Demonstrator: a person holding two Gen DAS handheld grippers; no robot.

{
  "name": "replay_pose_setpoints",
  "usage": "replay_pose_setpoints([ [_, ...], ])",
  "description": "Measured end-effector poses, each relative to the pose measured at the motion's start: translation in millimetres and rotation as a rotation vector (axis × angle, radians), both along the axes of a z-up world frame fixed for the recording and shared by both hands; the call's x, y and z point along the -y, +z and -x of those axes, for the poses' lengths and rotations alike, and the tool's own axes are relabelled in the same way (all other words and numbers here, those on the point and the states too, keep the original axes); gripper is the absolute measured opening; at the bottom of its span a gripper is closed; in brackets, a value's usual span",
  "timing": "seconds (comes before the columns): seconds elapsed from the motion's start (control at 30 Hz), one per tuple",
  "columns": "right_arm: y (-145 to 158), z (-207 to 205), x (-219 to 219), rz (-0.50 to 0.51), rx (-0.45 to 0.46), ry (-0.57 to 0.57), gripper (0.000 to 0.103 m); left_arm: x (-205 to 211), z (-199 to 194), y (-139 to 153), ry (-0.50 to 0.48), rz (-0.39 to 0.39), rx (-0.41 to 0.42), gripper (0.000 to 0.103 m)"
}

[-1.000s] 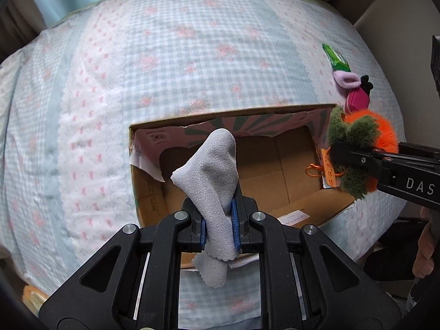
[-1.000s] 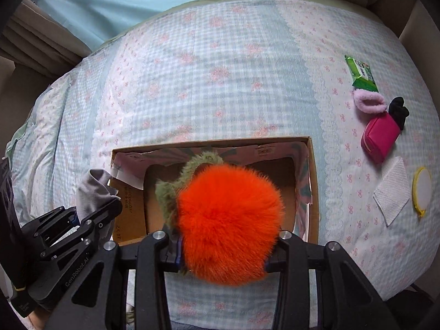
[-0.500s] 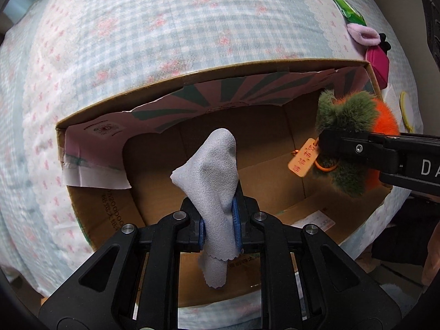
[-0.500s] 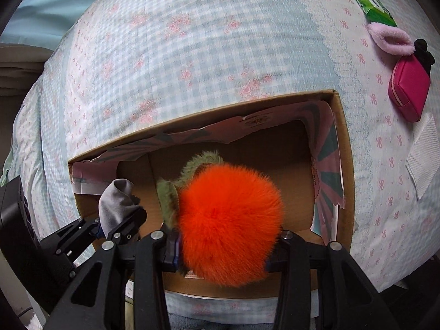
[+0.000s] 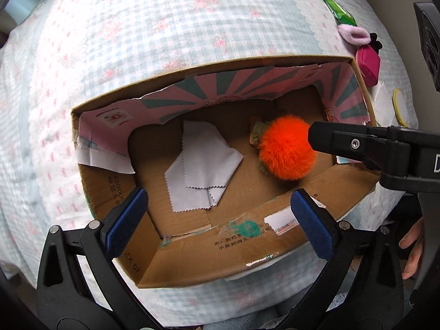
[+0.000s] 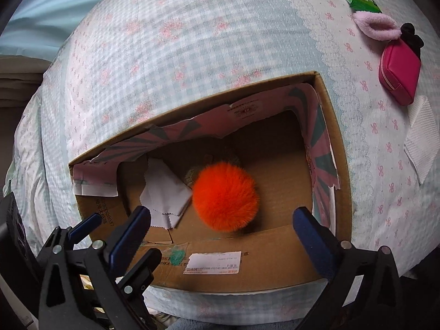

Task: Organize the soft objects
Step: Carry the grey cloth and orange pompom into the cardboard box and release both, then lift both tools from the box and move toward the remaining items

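Grey cloth (image 5: 202,162) and the orange fluffy ball (image 5: 286,148) both lie on the floor of the cardboard box (image 5: 192,250), apart from each other, and the left gripper (image 5: 220,217) and right gripper (image 6: 222,233) have just been opening, jaws wide with nothing between them. To finish this drop cleanly, lift both straight up so no pad snags the cloth or box wall. Next soft candidates look like the pink fuzzy piece (image 6: 375,24) and magenta pouch (image 6: 400,73) on the bedspread (image 6: 192,41).

Grey cloth (image 5: 202,169) and orange pompom (image 5: 286,148) lie in box (image 5: 277,239).
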State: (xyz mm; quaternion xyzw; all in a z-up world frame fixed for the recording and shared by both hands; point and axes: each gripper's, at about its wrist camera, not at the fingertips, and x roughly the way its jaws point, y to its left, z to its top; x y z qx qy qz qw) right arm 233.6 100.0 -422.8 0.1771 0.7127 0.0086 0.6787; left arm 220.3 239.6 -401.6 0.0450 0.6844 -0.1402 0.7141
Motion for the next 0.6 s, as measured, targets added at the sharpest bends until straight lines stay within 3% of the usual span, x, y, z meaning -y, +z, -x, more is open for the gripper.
replay_pose_setpoints([
  [0.27,49.2,17.6,-3.7,0.036,0.096,0.017,0.103,-14.2,22.3,51.9,0.020,-0.009,0.107,0.103],
  [0.6,158.7,68.7,-11.3,0.090,0.329,0.066,0.103,-41.7,79.1,149.0,0.092,-0.018,0.306,0.103],
])
